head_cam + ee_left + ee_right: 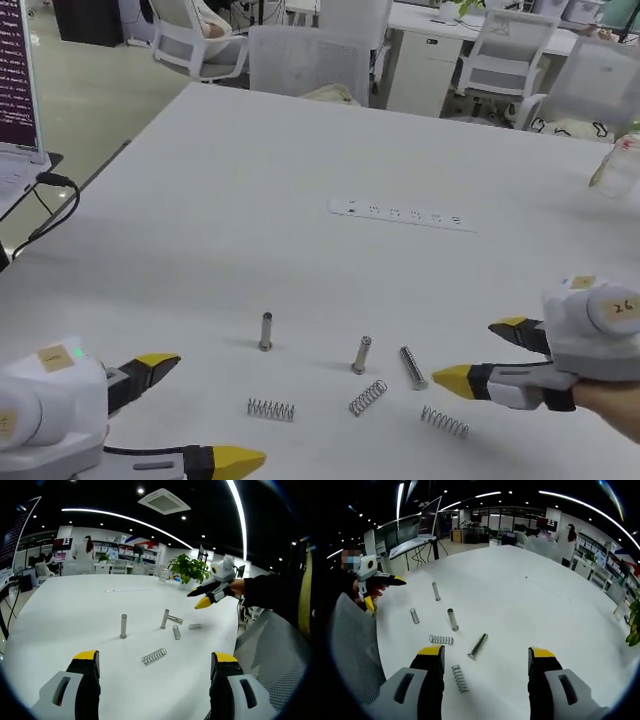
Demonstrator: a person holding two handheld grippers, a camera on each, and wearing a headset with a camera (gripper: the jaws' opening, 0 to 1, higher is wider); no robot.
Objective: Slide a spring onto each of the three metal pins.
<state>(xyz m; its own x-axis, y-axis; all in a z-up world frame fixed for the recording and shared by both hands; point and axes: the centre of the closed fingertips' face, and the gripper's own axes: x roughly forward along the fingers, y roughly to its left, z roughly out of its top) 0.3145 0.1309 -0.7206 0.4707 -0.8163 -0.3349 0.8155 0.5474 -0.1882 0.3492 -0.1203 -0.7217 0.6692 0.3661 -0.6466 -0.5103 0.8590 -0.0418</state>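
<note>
Spread, empty on left gripper (212, 410) and right gripper (470, 352); could roll lying pin (412, 367) or ping a spring (444, 422) off if pinched askew

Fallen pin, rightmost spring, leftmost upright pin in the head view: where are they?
Fallen pin (412, 367), head view, middle of its shaft.
Rightmost spring (444, 422), head view, middle coils.
Leftmost upright pin (266, 331), head view, middle of its shaft.

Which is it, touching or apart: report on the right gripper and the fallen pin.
Apart. The right gripper view shows the fallen pin lying between the open jaws of the right gripper, with bare table either side.
</note>
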